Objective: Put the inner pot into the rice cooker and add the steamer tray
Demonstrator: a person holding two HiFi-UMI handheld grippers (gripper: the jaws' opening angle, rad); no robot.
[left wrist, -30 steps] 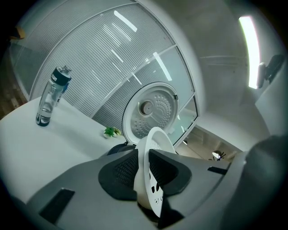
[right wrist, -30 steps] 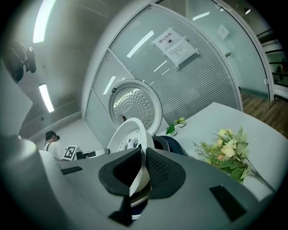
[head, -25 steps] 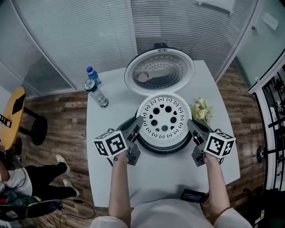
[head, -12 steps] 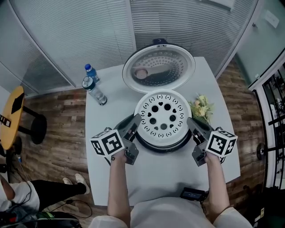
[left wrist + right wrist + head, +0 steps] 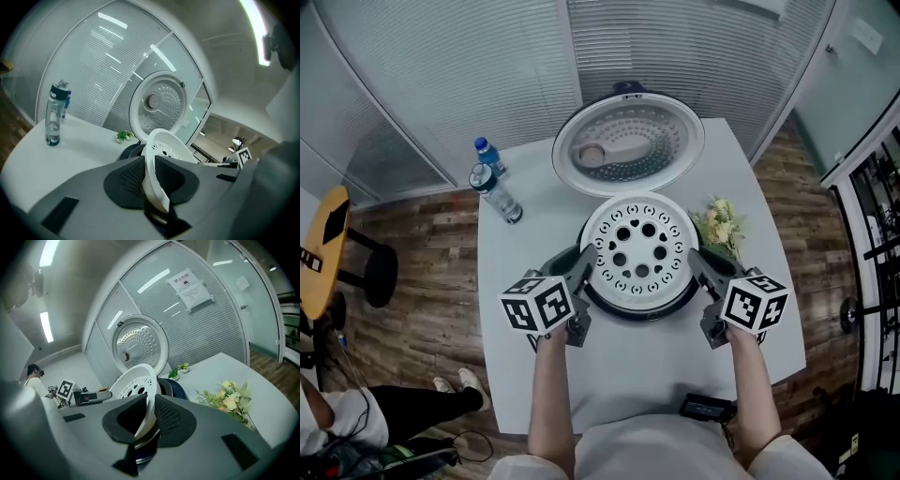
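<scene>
At the near edge of the white table (image 5: 628, 370) lies a small black device (image 5: 706, 410). Just past it, my left gripper (image 5: 586, 261) is clenched on the left rim of the white steamer tray (image 5: 639, 251). My right gripper (image 5: 698, 261) has the opposite rim between its pads, and its jaws are beginning to open. The tray sits level over the mouth of the rice cooker (image 5: 637, 315), mid-table. A metal rim below it I take for the inner pot (image 5: 143, 442), so that step looks done. The tray seems seated or nearly so; letting go and drawing back remain. The open lid (image 5: 628, 145) stands behind, a flower sprig (image 5: 719, 225) lies at the right edge, and two water bottles (image 5: 497, 192) stand at the far left corner.
</scene>
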